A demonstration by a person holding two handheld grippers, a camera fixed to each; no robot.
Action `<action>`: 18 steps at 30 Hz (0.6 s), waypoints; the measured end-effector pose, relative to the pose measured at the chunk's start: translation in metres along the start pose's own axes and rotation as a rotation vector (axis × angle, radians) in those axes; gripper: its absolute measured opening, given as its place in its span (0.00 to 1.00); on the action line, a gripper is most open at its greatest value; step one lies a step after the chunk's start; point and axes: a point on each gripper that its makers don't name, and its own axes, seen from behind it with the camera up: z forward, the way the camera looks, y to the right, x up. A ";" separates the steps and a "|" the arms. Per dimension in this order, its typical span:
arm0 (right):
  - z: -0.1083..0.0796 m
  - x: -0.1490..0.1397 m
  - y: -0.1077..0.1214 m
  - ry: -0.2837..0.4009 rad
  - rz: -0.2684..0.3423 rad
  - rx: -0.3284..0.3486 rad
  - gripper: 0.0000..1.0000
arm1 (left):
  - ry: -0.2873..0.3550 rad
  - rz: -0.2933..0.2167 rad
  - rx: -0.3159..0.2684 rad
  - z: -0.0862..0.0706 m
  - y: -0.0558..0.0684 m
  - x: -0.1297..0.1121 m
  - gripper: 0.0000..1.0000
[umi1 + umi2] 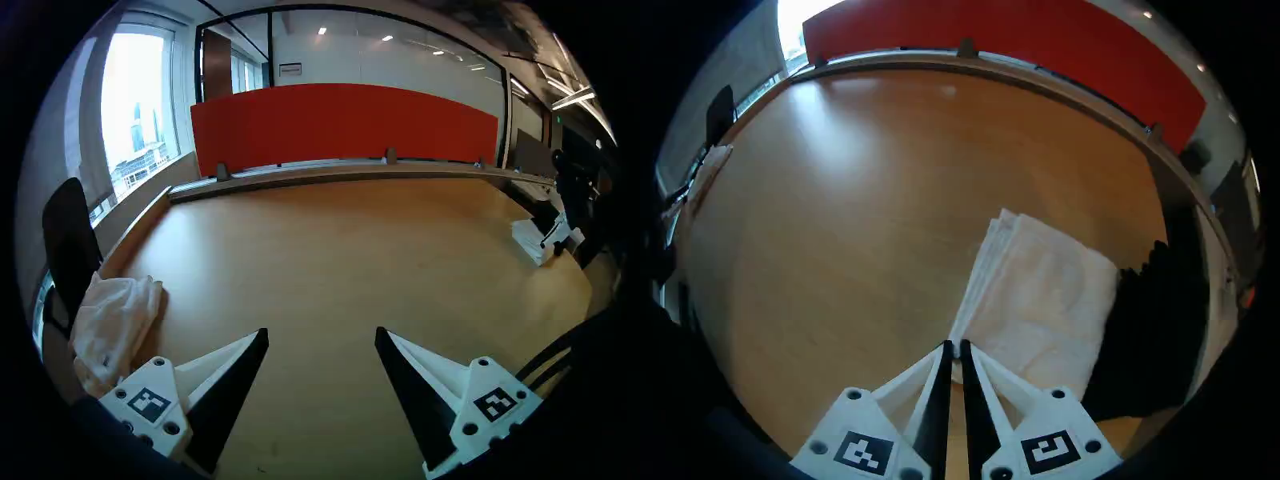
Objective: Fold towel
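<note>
A folded white towel [1040,296] lies flat on the wooden table [848,208], its layered edge facing left. My right gripper [956,346] is shut, with its tips pinching the towel's near corner. In the left gripper view the same folded towel [530,240] sits at the far right with the right gripper [560,230] on it. My left gripper [320,332] hovers low over the bare table [344,256], wide open and holding nothing. A crumpled white towel [116,324] lies at the table's left edge, left of the left gripper, and is also visible as a crumpled towel [708,168] far off.
A red divider panel [344,124] stands along the table's far edge. A black chair [70,240] is behind the crumpled towel. A black ribbed object [1152,336] lies right beside the folded towel. Bare wood spans the table's middle.
</note>
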 end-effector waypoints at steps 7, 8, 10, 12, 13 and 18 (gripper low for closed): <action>-0.001 -0.002 0.001 -0.004 0.000 0.005 0.09 | 0.000 0.003 -0.001 0.001 0.000 0.001 0.99; -0.001 -0.002 0.002 -0.003 0.001 0.005 0.09 | 0.000 0.003 -0.001 0.001 0.000 0.001 0.99; -0.001 -0.002 0.002 -0.004 0.002 0.005 0.09 | -0.001 0.003 -0.002 0.002 0.000 0.002 0.99; -0.001 -0.002 0.002 -0.005 0.004 0.005 0.10 | -0.001 0.004 -0.002 0.002 0.000 0.002 0.99; -0.001 -0.003 0.002 -0.007 0.005 0.005 0.11 | -0.001 0.004 -0.002 0.002 0.000 0.002 0.99; 0.000 -0.006 -0.001 -0.013 0.009 0.013 0.26 | -0.002 0.002 0.000 0.002 0.000 0.002 0.99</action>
